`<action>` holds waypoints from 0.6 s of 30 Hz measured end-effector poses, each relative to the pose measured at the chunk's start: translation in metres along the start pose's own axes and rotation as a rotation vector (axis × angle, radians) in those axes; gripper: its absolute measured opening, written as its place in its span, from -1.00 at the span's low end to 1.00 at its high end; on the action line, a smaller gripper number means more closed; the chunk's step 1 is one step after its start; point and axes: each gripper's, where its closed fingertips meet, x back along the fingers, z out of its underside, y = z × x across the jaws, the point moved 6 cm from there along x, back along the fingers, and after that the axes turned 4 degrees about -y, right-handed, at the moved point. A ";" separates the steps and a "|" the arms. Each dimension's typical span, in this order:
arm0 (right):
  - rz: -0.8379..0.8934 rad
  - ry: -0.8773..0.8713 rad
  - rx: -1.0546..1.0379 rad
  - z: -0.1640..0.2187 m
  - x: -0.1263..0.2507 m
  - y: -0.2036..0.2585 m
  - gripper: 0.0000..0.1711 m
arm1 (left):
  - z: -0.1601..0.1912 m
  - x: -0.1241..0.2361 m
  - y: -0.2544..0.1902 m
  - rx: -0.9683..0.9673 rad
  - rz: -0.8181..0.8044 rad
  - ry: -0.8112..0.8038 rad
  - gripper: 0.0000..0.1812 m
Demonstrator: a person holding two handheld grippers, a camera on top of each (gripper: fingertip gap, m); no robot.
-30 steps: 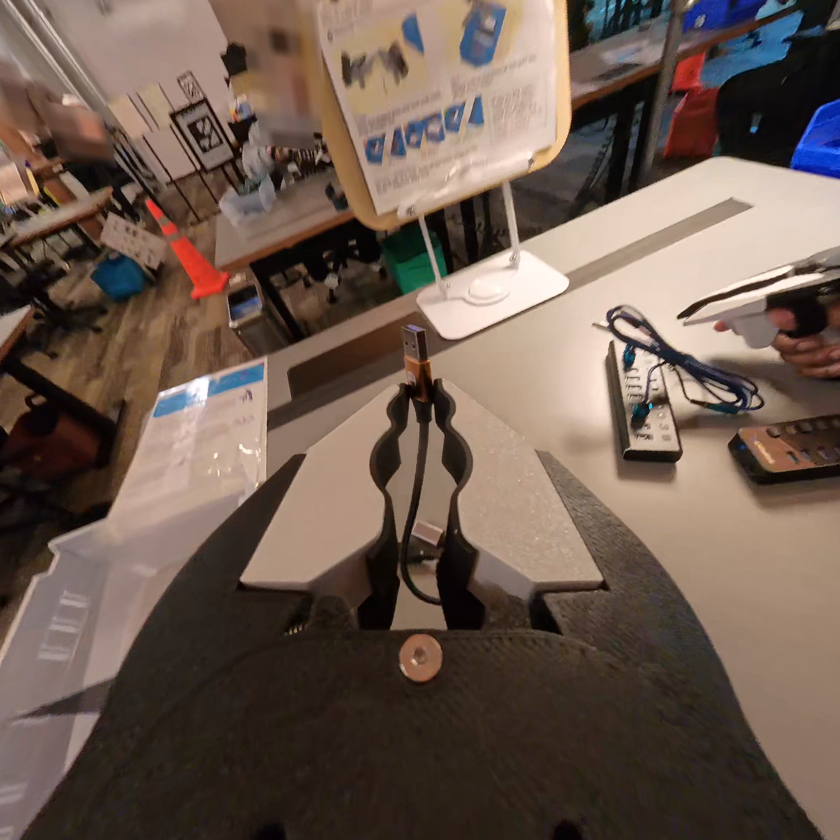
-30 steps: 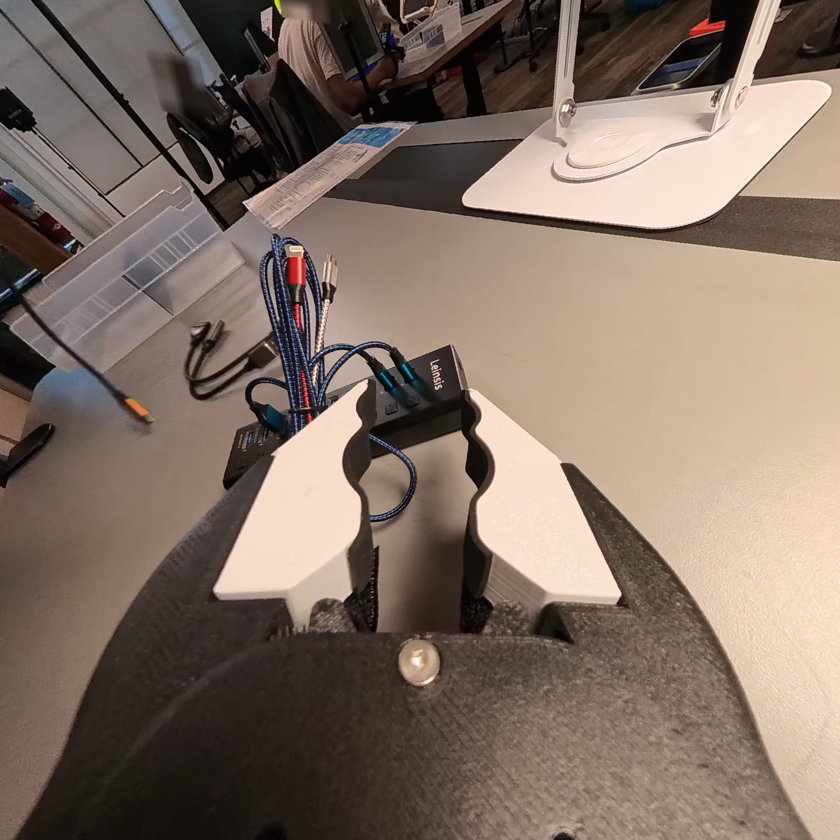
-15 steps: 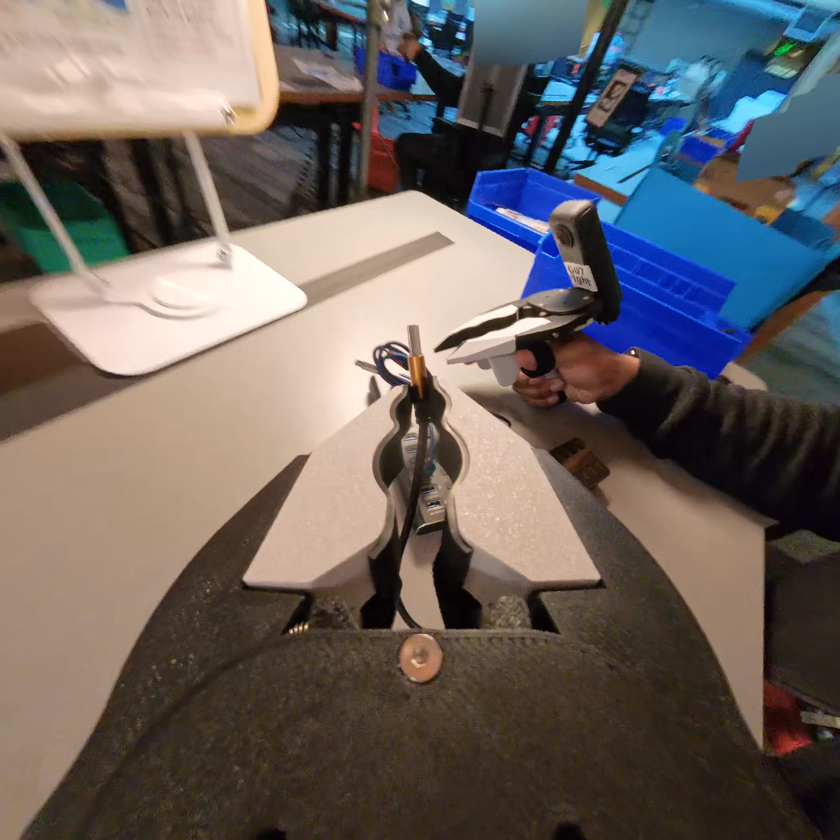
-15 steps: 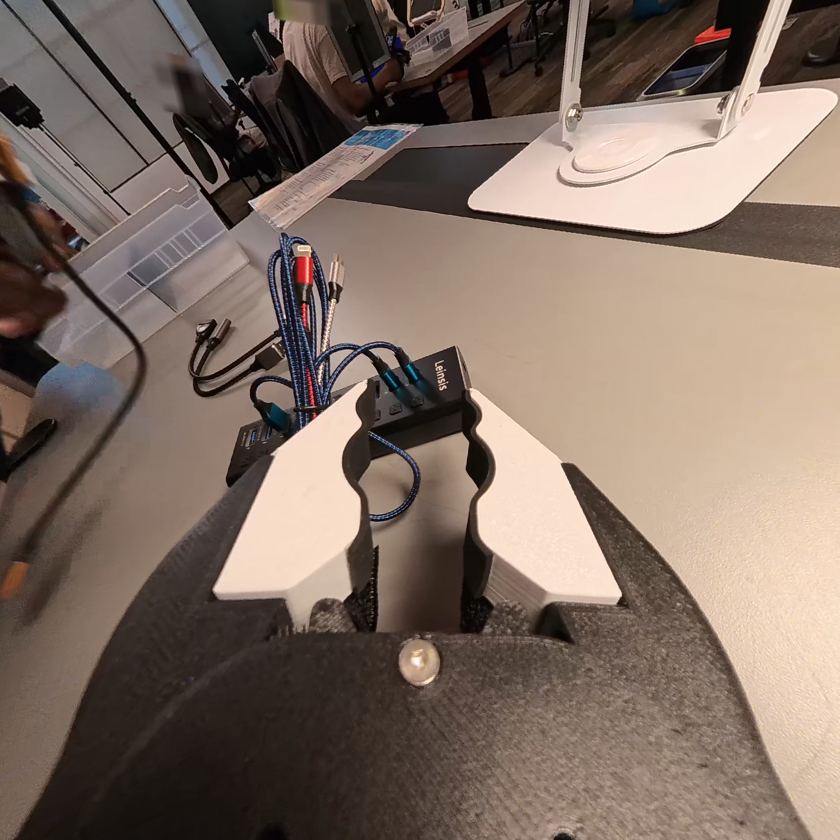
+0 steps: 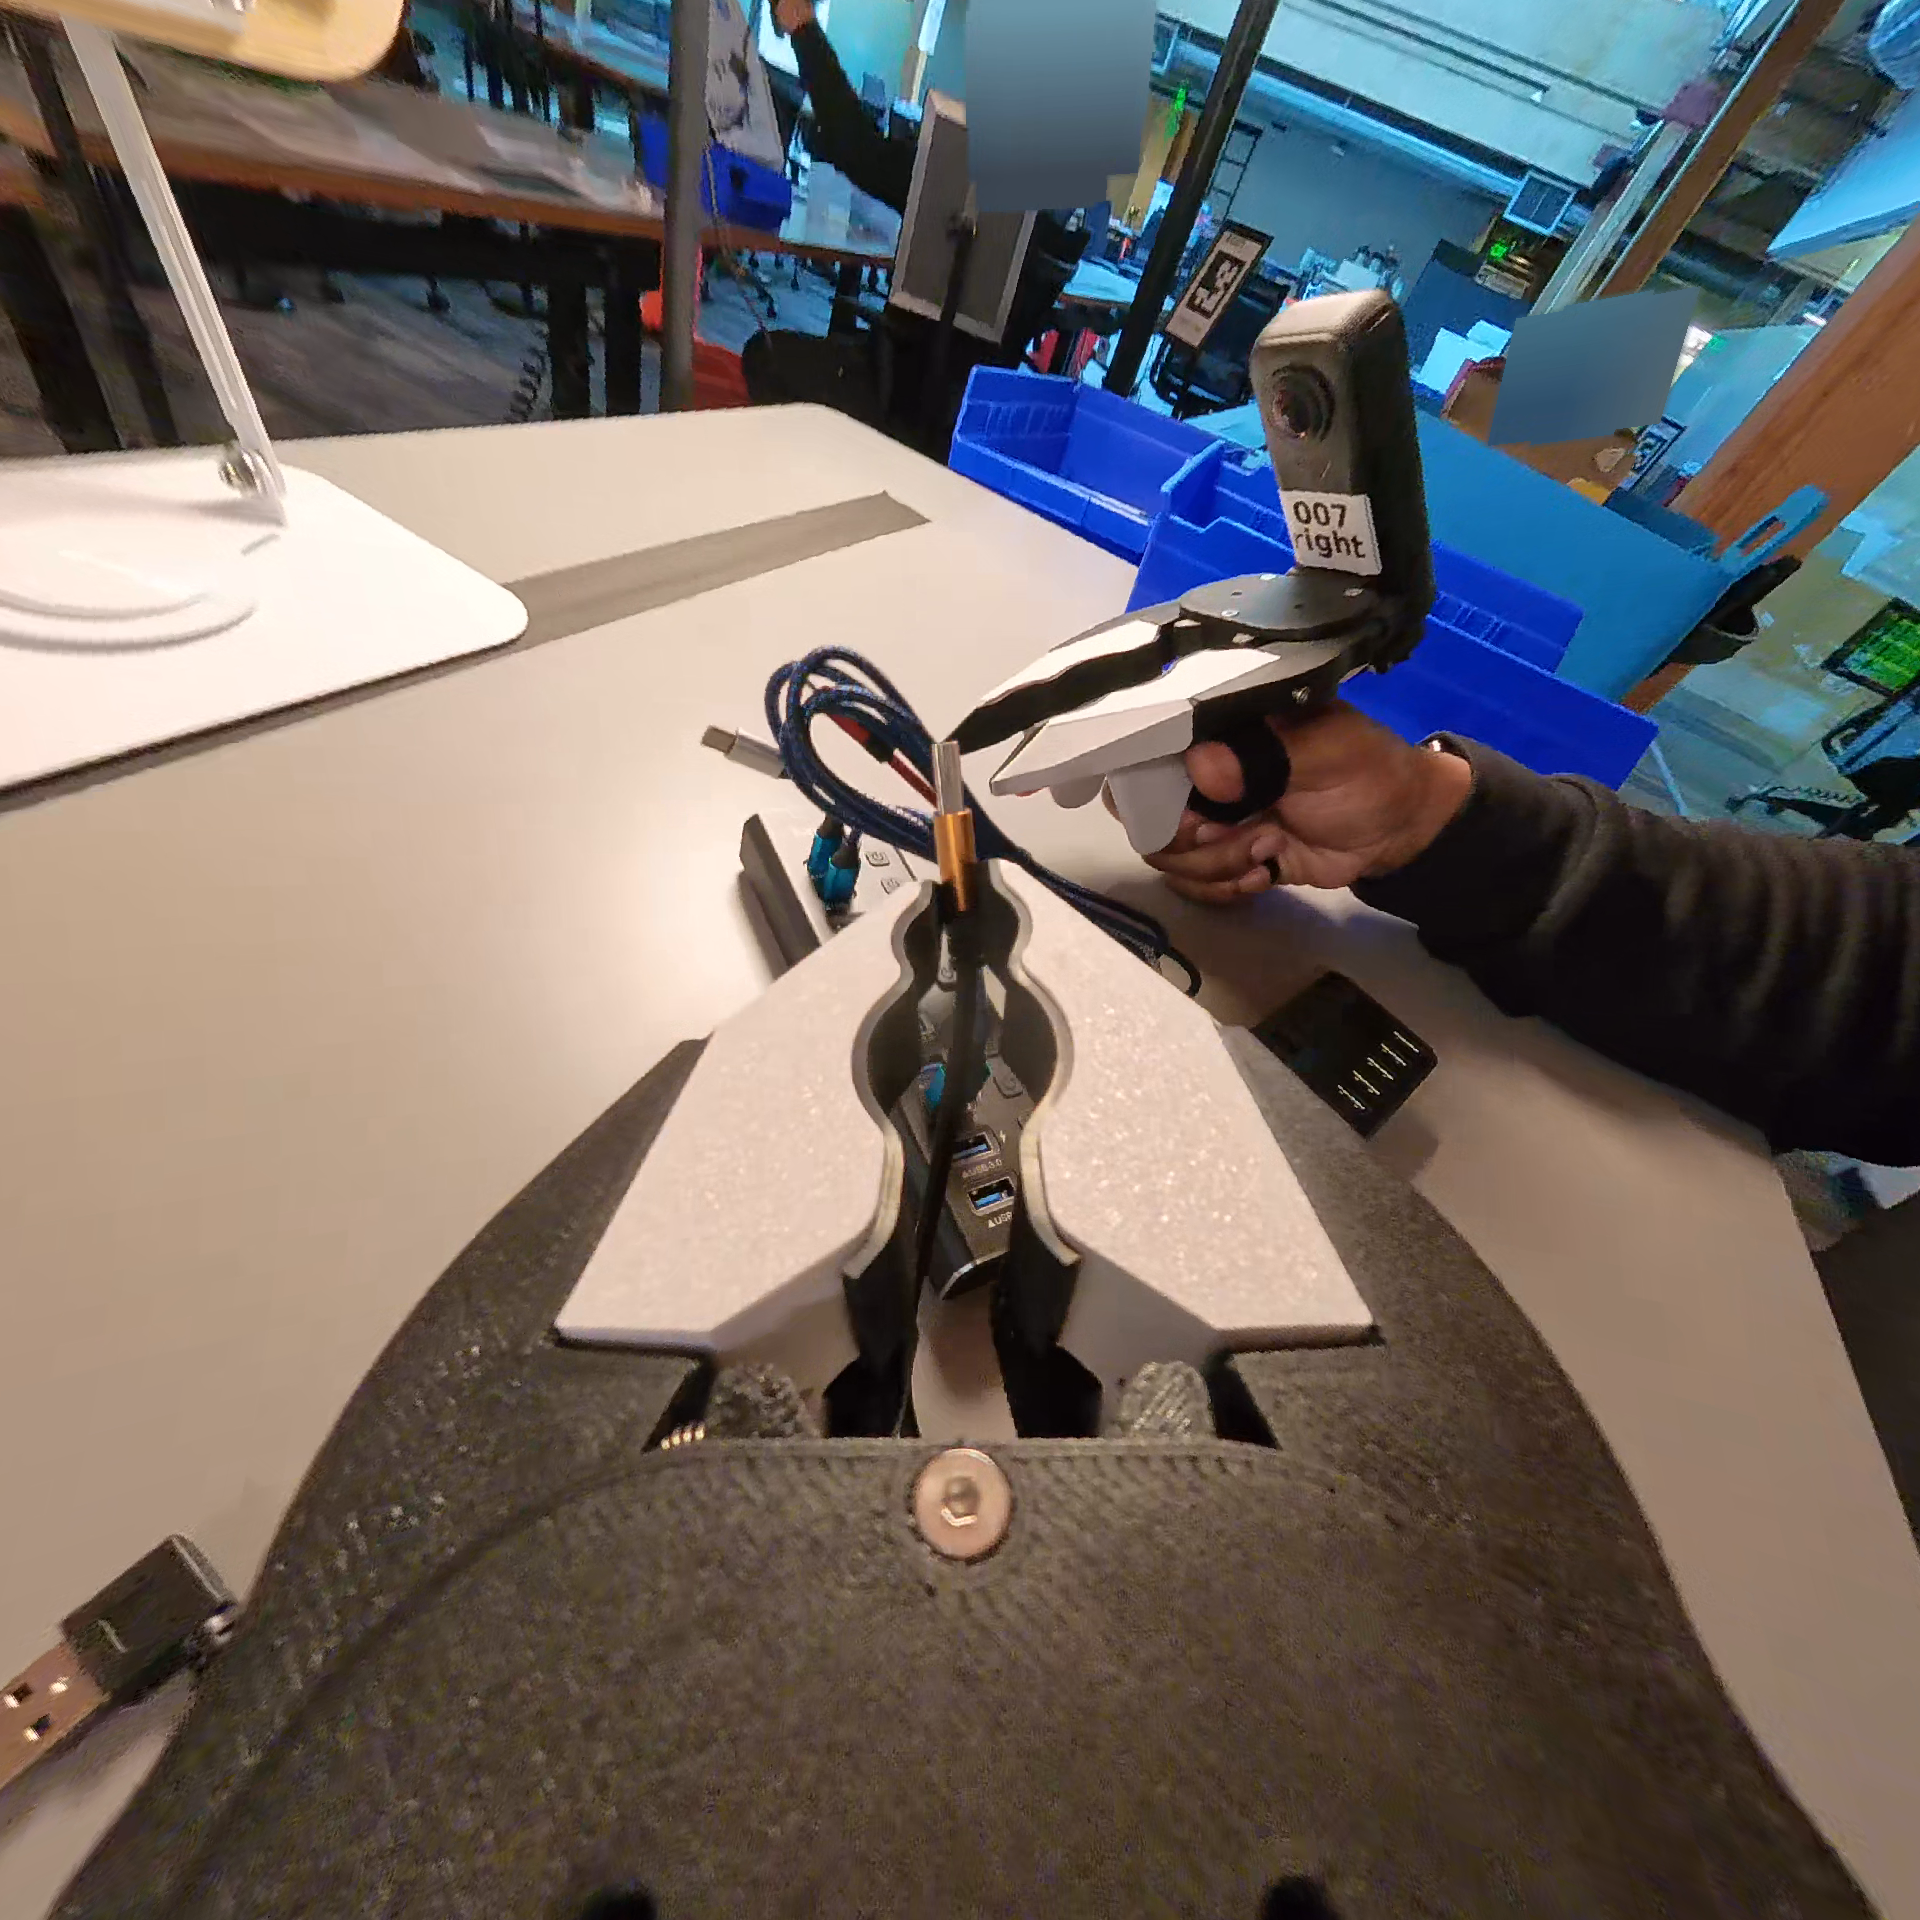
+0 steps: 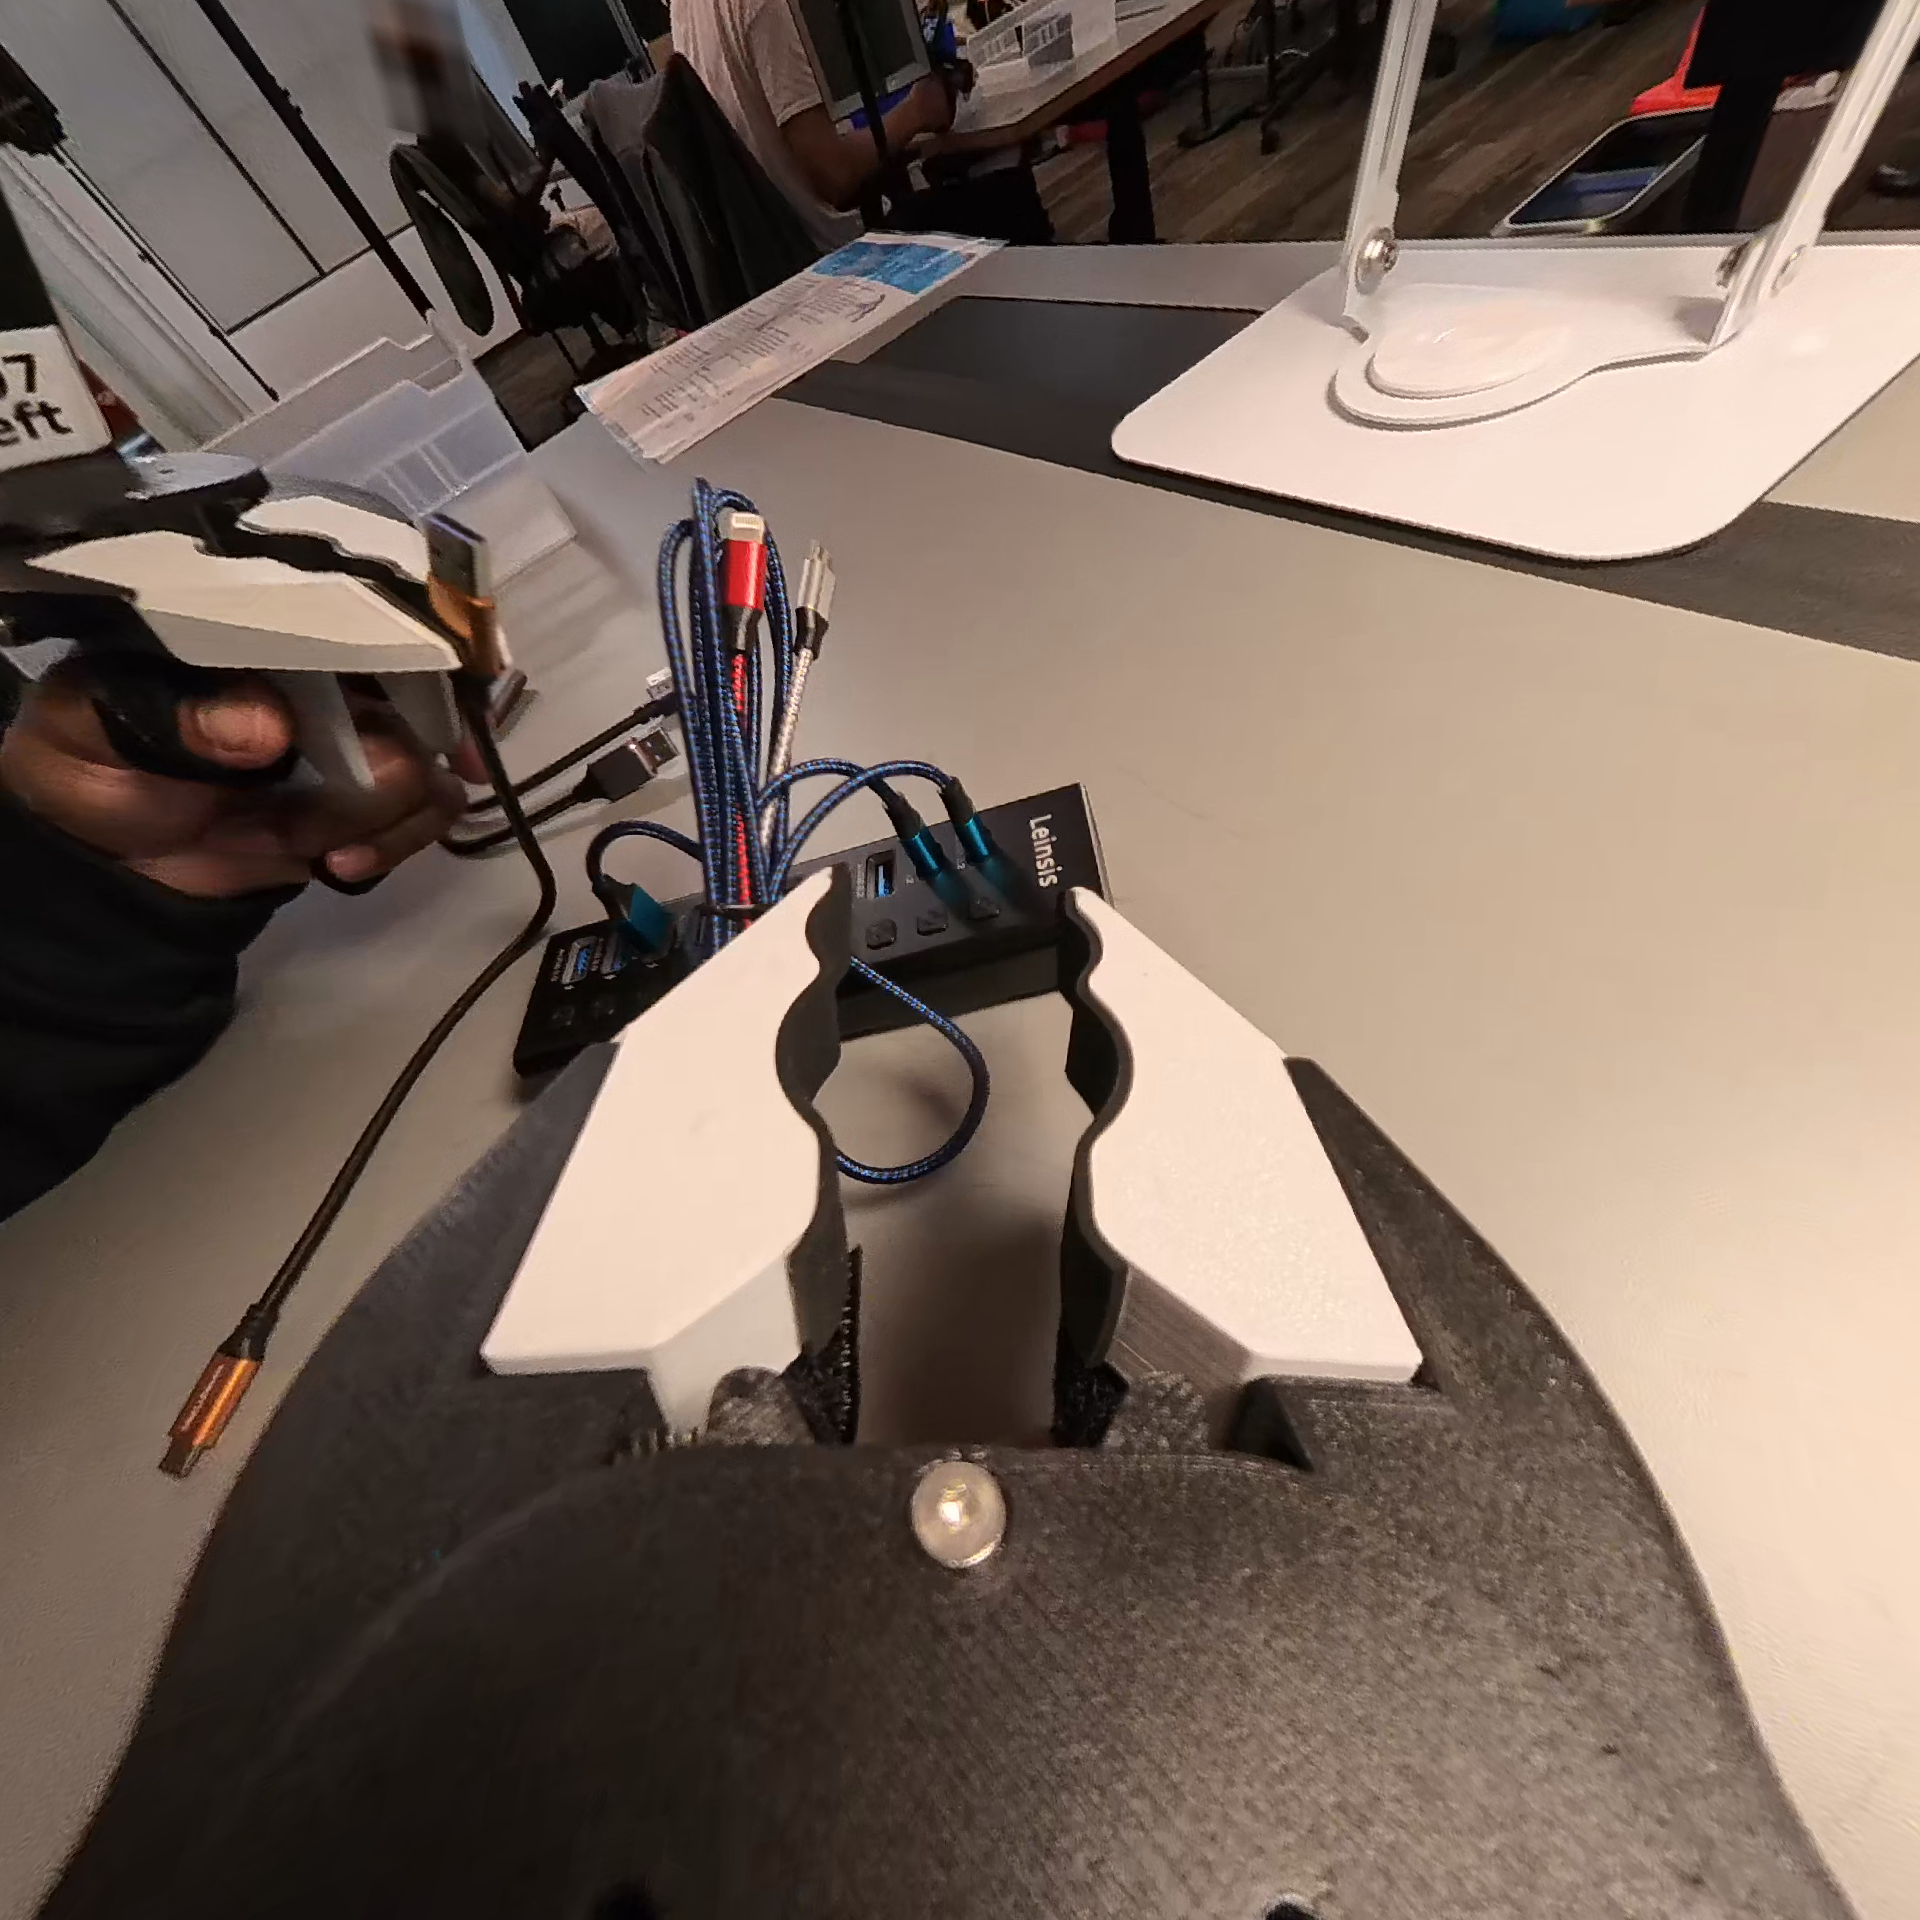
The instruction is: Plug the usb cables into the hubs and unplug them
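Note:
My left gripper [image 5: 954,896] is shut on a black cable just behind its orange-collared USB plug [image 5: 950,821], which points forward above the black hub [image 5: 977,1179] seen between my fingers. In the right wrist view the left gripper [image 6: 449,608] hovers left of the hub [image 6: 1023,904] with the plug [image 6: 462,582]; the cable's other orange end [image 6: 213,1397] lies on the table. My right gripper [image 6: 945,904] is open and empty, just in front of the hub. Three blue plugs [image 6: 920,844] sit in the hub. The right gripper [image 5: 997,743] also shows in the left wrist view.
A blue and red cable bundle [image 6: 727,675] lies across the hub. A second black hub [image 5: 1340,1049] lies near the right hand. A white stand base [image 6: 1507,416] is at the back. Blue bins [image 5: 1247,499] stand past the table edge. A clear bin [image 6: 416,436] is at the left. One gripper's finger ends stand about 12 cm off the other's.
My left gripper swung right with the orange plug, from facing the stand and floor to hovering over the hub beside the right gripper. The right gripper stayed open and nearly still.

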 end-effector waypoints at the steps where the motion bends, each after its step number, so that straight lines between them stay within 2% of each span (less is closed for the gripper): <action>1: 0.005 -0.009 0.011 -0.001 0.000 0.001 -0.55 | -0.001 0.001 -0.001 -0.023 -0.001 -0.012 -0.90; 4: 0.022 -0.072 0.093 -0.006 0.004 0.006 -0.54 | -0.005 0.003 -0.008 -0.110 -0.001 -0.054 -0.91; 7: 0.052 -0.164 0.271 -0.015 0.010 0.016 -0.55 | -0.009 0.003 -0.019 -0.261 -0.017 -0.092 -0.91; 12: 0.043 -0.297 0.489 -0.027 0.020 0.043 -0.55 | -0.009 -0.001 -0.030 -0.420 -0.079 -0.088 -0.90; 18: 0.071 -0.356 0.795 -0.024 0.022 0.073 -0.55 | -0.008 -0.004 -0.042 -0.580 -0.136 -0.087 -0.90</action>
